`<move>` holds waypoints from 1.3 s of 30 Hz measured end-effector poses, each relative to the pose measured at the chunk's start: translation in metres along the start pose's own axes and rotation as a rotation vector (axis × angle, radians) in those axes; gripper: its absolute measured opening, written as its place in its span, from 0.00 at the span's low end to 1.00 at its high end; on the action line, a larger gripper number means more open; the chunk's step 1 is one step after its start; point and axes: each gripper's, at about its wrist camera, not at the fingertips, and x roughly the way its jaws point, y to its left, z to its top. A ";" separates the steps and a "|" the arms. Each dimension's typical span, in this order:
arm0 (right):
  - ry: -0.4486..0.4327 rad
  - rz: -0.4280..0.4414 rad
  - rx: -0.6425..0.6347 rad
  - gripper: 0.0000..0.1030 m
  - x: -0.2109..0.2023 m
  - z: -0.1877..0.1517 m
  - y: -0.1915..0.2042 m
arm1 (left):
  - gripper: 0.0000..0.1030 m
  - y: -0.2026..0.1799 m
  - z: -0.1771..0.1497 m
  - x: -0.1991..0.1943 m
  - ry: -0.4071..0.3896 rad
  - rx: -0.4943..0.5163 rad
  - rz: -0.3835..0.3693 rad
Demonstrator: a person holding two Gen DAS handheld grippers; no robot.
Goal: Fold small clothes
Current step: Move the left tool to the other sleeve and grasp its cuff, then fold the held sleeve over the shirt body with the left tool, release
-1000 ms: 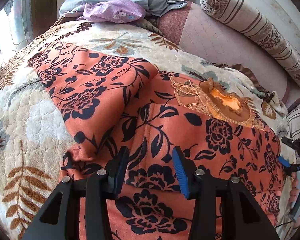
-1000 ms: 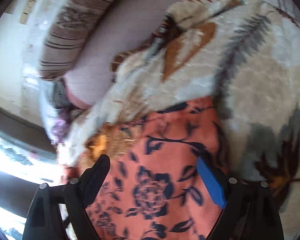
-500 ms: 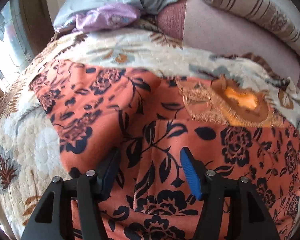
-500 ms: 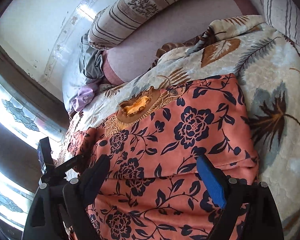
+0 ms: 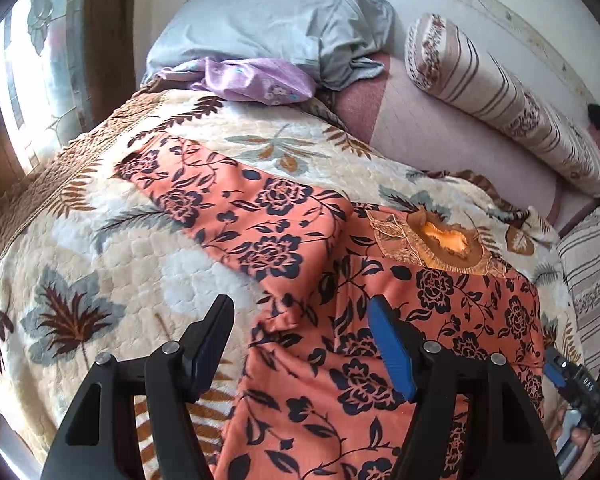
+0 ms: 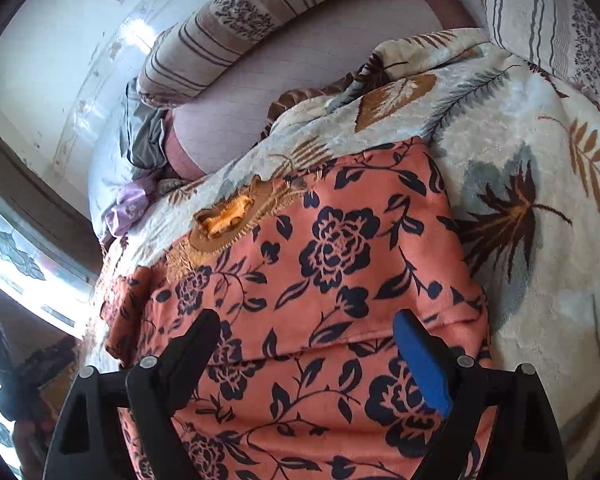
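Right gripper (image 6: 306,354) spread wide above orange flowered dress (image 6: 332,280), laid flat on leaf-print blanket (image 6: 540,160); striped pillow (image 6: 228,28) far behind.

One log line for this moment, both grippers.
left gripper: open, empty | right gripper: open, empty | orange floral garment: flat on blanket, left sleeve spread

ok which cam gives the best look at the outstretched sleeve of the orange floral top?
Left wrist view: the outstretched sleeve of the orange floral top lies fully visible, spread flat across the cream leaf-print blanket. In the right wrist view only a crumpled sliver of that sleeve shows at the garment's far edge.
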 end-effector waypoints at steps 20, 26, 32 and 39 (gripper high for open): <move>0.093 0.101 -0.192 0.87 -0.007 -0.105 0.084 | 0.72 0.265 -0.010 0.051 0.000 -0.736 -0.266; 0.088 0.082 -0.185 0.87 0.009 -0.105 0.084 | 0.73 0.241 0.070 0.100 0.018 -0.665 -0.430; 0.073 0.083 -0.149 0.87 0.019 -0.110 0.071 | 0.72 0.247 0.112 0.171 0.079 -0.705 -0.391; 0.068 0.099 -0.156 0.87 0.020 -0.111 0.069 | 0.71 0.258 0.119 0.196 0.059 -0.717 -0.344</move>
